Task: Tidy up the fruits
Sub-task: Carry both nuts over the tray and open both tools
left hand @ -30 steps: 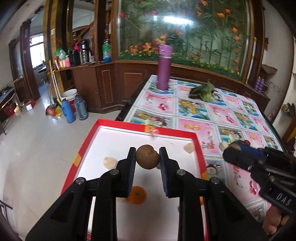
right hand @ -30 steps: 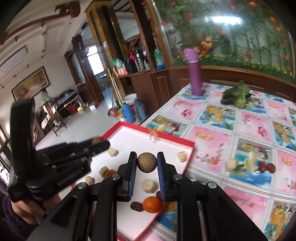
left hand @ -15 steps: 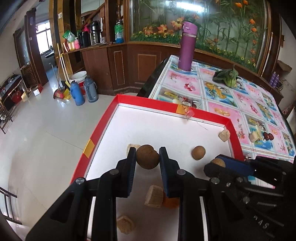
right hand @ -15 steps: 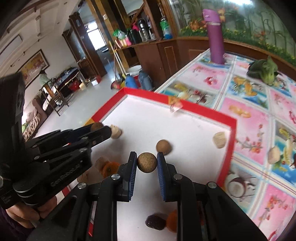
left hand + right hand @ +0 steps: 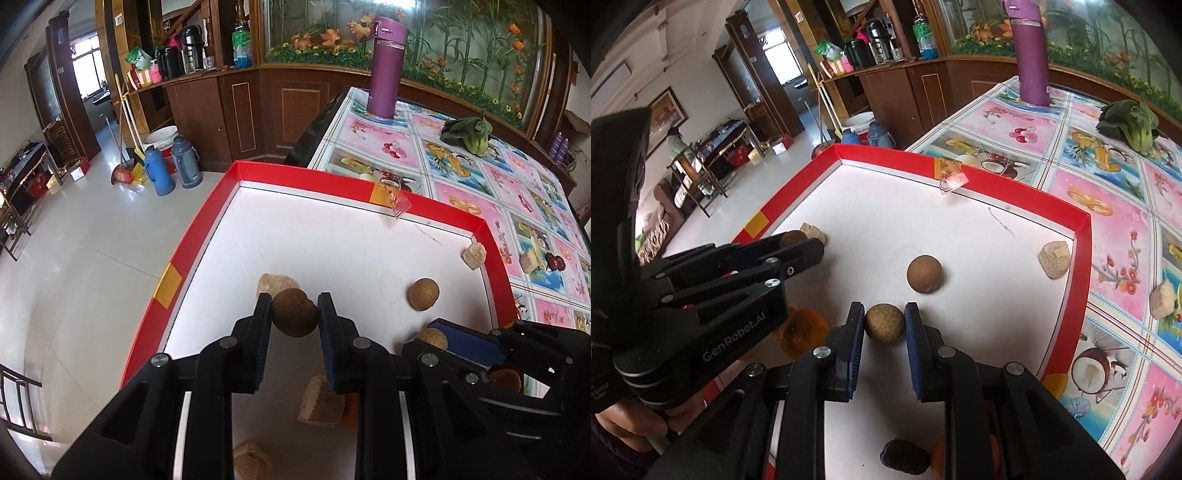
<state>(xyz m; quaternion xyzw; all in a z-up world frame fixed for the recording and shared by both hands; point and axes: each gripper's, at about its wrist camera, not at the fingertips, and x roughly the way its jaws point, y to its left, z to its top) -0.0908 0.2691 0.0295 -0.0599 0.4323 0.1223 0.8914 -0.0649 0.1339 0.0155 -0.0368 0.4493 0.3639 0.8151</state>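
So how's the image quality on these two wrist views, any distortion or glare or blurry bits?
Left wrist view: strong fisheye bending of the red tray, bright window blown out. Right wrist view: same curvature, dark corners, orange fruit beside the left tongs looks soft; the brown ball is sharp.

Round brown fruit (image 5: 924,274): three. One is pinched in the left claw (image 5: 295,312), one is pinched in the right claw (image 5: 884,324), and one lies loose in the red-rimmed tray (image 5: 207,236) at the right claw's 12 o'clock.

Pale beige chunks (image 5: 320,404): five in the left wrist view, four inside the tray and one out on the desk (image 5: 461,173) at 3 o'clock.

Orange fruits (image 5: 801,332): two, the second half hidden at 6 o'clock under the right claw.

Dark wrinkled fruit (image 5: 905,461): one.

Trays: one.

Purple flask (image 5: 386,70): one.

Leafy green vegetable (image 5: 469,133): one.

Jugs (image 5: 159,173) on the floor: two, one blue and one grey.
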